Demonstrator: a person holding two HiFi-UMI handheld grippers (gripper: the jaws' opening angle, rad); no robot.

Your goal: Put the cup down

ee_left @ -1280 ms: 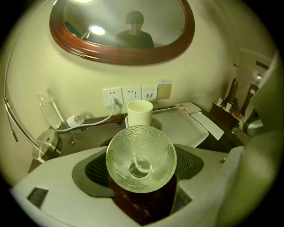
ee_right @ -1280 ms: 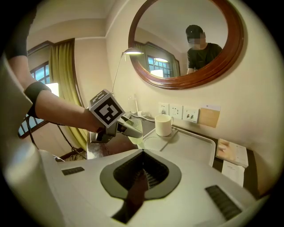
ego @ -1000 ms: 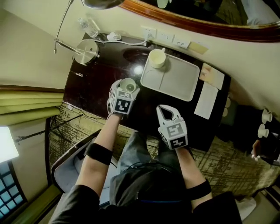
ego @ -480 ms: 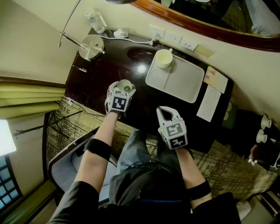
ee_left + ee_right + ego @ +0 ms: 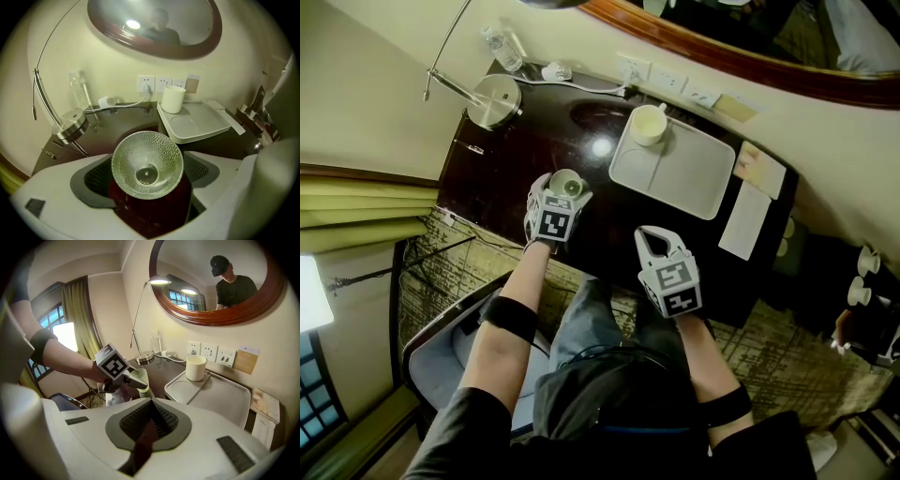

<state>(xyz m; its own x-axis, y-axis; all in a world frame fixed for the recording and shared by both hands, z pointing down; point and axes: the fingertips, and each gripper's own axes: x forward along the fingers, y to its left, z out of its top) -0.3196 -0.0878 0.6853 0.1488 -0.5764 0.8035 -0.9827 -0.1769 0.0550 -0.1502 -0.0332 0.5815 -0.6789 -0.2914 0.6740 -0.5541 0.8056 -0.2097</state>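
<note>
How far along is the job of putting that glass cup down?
Nearly done. The glass cup already stands on the dark table. In hand: the left gripper is opening its jaws, with the cup between them. Left: draw that gripper clear. The right gripper is shut and empty.

Head view steeply down over table (image 5: 502, 164), gripper views low, close, apparently facing wall (image 5: 108, 70), all sharing tray (image 5: 689, 173)
</note>
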